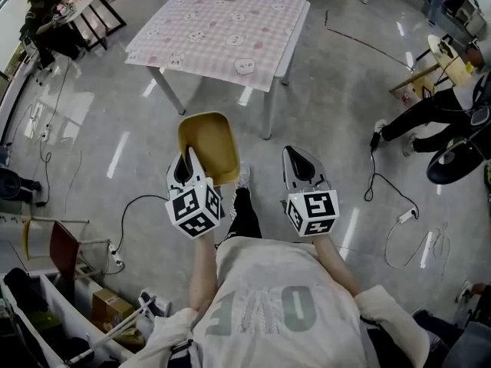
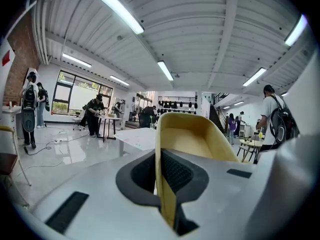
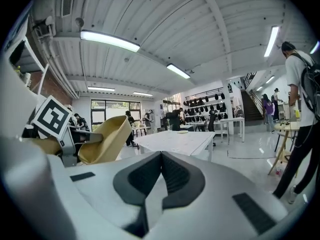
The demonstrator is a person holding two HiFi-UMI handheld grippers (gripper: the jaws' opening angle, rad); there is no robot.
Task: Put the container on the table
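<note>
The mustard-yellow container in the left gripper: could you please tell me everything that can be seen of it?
The mustard-yellow open-topped tub is a rounded rectangle, smooth, matte and plastic-looking, and appears empty. It hangs in the air over the glossy floor, short of the table with the pink checked cloth. The left gripper is shut on its near wall, one jaw inside and one outside. Nothing else touches it.

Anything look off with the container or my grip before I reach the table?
Nothing stands out. The left gripper is clamped on one wall of the yellow container, which looks empty and undamaged. The right gripper is shut, empty.
</note>
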